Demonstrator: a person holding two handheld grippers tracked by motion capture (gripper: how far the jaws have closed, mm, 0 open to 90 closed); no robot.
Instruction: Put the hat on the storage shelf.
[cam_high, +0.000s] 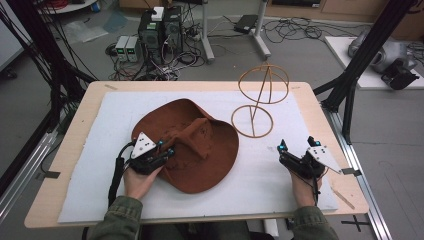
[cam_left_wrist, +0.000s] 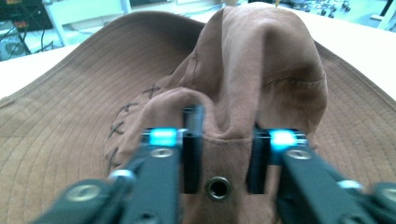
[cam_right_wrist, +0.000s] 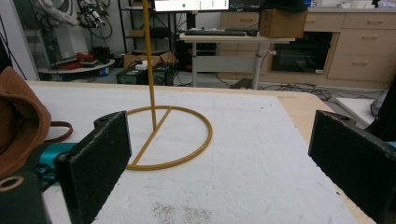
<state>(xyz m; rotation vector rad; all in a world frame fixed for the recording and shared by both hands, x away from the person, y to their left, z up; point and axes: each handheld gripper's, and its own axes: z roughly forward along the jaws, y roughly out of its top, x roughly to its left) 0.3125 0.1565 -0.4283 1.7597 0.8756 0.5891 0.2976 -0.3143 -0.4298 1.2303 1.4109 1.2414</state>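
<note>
a brown wide-brimmed hat (cam_high: 187, 145) is found lying on the white mat (cam_high: 260, 175) at the centre-left of the wooden table (cam_high: 87, 107), its crown collapsed into folds. the left gripper (cam_high: 167, 152) is placed at the hat's near-left side, held from below by the person's left hand (cam_high: 140, 181). in the left gripper view the jaws are seen drawn in on a fold of the crown fabric (cam_left_wrist: 224, 140) (a metal eyelet (cam_left_wrist: 218, 188) is visible just below the pinched part), and the pads are pressed against the cloth on both sides; the hat is thus held.

the right gripper (cam_high: 282, 150) is rested on the mat at the right, well apart from the hat. its jaws are spread wide in the right gripper view, with nothing between them.

a yellow wire hat stand (cam_high: 255, 107) is noted upright on the mat beyond the right gripper, its ring base (cam_right_wrist: 170, 137) flat on the mat and just beside the hat's brim.
</note>
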